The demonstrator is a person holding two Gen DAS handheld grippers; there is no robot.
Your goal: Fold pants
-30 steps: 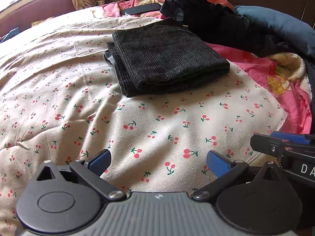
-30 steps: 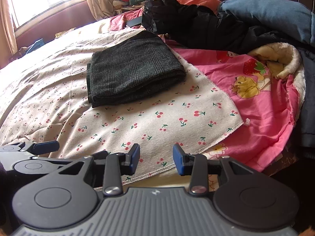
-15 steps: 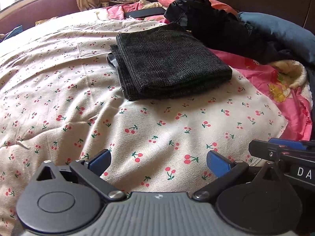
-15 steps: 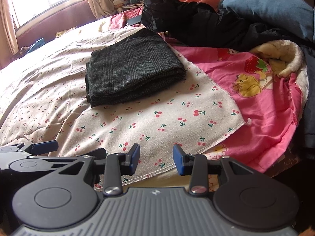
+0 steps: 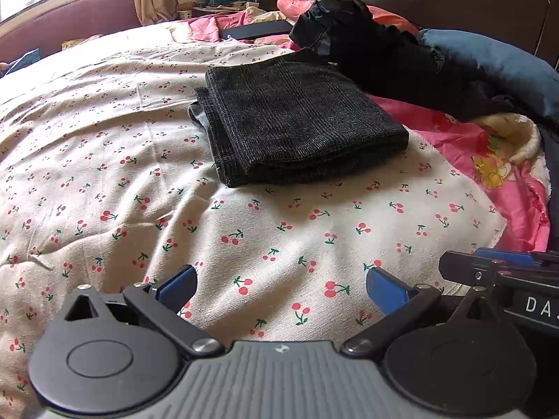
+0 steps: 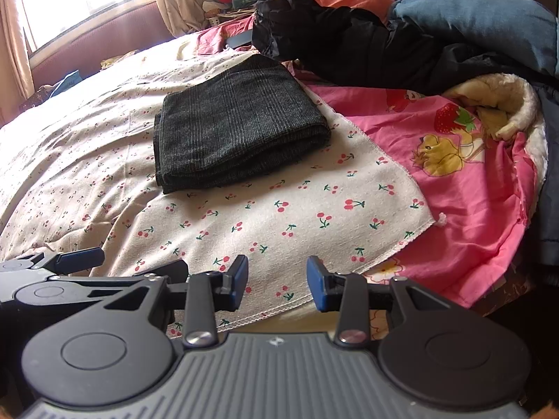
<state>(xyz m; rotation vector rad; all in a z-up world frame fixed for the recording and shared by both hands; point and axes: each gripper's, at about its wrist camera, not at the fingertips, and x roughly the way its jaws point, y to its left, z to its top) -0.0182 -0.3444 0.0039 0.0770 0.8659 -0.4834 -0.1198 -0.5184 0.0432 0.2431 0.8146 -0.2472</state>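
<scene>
Pants [image 5: 297, 122], dark grey and folded into a thick rectangle, lie on the cherry-print sheet [image 5: 104, 181] of the bed, well ahead of both tongs. Left tongs [image 5: 281, 284] gape wide with nothing between their blue pads. Right tongs [image 6: 277, 281] stand partly open, also empty, just beside the left ones. Black clothing [image 6: 349, 45] is heaped beyond the pants.

White letters "DA" on the right tool [image 5: 506, 272]
</scene>
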